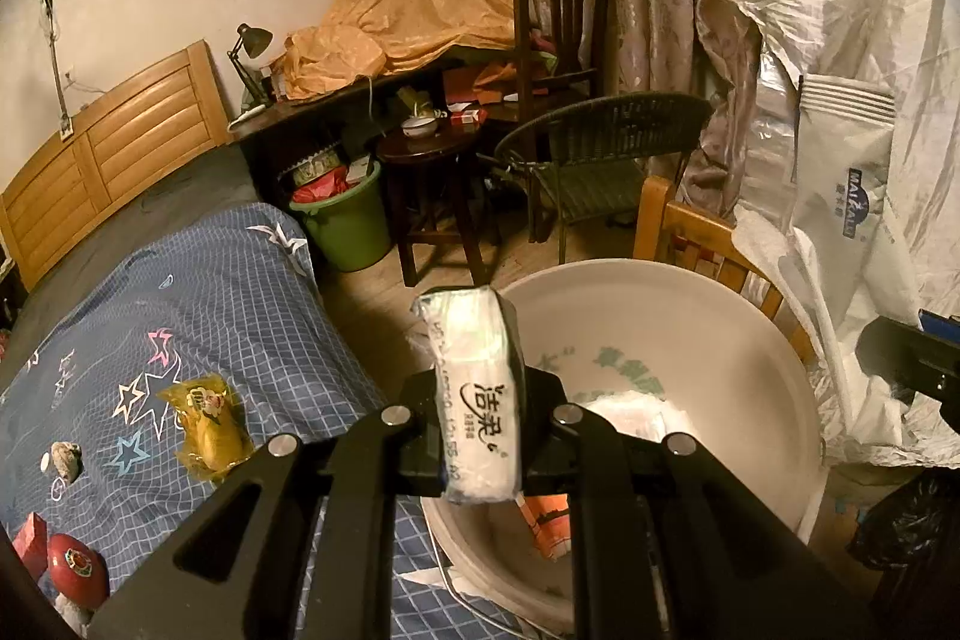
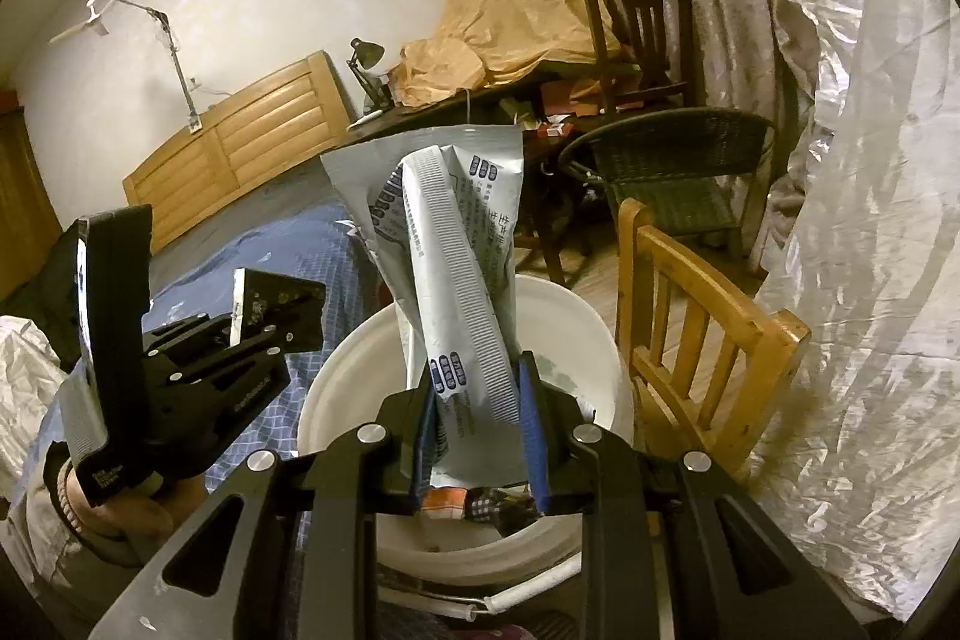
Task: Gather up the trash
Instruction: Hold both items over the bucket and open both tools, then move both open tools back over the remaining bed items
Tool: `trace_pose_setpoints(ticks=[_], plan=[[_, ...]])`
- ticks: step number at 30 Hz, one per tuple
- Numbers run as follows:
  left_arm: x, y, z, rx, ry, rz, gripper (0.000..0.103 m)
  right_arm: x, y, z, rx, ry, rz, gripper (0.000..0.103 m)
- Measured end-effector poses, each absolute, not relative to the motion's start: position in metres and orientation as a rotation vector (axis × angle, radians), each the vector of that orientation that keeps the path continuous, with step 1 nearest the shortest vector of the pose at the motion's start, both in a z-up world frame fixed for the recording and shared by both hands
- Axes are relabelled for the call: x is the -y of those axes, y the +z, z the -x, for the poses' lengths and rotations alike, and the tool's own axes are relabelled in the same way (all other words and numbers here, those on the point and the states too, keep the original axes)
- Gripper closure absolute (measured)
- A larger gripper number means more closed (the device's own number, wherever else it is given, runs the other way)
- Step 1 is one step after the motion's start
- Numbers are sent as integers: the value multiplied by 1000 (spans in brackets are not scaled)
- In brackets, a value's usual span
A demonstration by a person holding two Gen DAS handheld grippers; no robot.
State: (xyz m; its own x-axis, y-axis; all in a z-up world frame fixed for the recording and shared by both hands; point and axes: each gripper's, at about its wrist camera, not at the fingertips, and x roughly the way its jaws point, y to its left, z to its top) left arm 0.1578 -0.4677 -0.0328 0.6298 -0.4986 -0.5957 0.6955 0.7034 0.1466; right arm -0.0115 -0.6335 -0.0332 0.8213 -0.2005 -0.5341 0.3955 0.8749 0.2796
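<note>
Above the white basin (image 1: 690, 316), the left gripper (image 1: 480, 436) pinches a tissue pack (image 1: 474, 388); the right gripper (image 2: 480, 430) clamps a crumpled grey wrapper (image 2: 456, 268); both seem poised over it for dropping; more trash lies inside.

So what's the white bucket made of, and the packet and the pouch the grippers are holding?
Bucket: looks like smooth, slightly glossy white plastic, with a thin rim. Packet, in the left gripper: soft clear plastic film, shiny and wrinkled, probably around tissues. Pouch, in the right gripper: thin printed film with sharp creases and a matte silvery look, maybe foil-lined.
</note>
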Motion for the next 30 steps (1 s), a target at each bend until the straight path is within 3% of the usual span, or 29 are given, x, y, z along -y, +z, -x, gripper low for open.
trace_pose_setpoints(ticks=[12,14,15,16,28,30], plan=[[470,-37,-160,-561,-699,-392,87,634,-32,6,-515,-307,-390,76],[472,-40,-161,-574,-689,-399,71,635,-34,5,-517,-320,-388,60],[472,-40,-162,-576,-684,-402,55,637,-34,5,-515,-324,-388,59],[470,-41,-162,-569,-679,-399,52,637,-35,5,-516,-325,-390,59],[458,-42,-160,-562,-631,-383,51,632,-35,10,-494,-333,-409,59],[450,-41,-160,-546,-585,-378,43,628,-35,13,-475,-336,-408,59]])
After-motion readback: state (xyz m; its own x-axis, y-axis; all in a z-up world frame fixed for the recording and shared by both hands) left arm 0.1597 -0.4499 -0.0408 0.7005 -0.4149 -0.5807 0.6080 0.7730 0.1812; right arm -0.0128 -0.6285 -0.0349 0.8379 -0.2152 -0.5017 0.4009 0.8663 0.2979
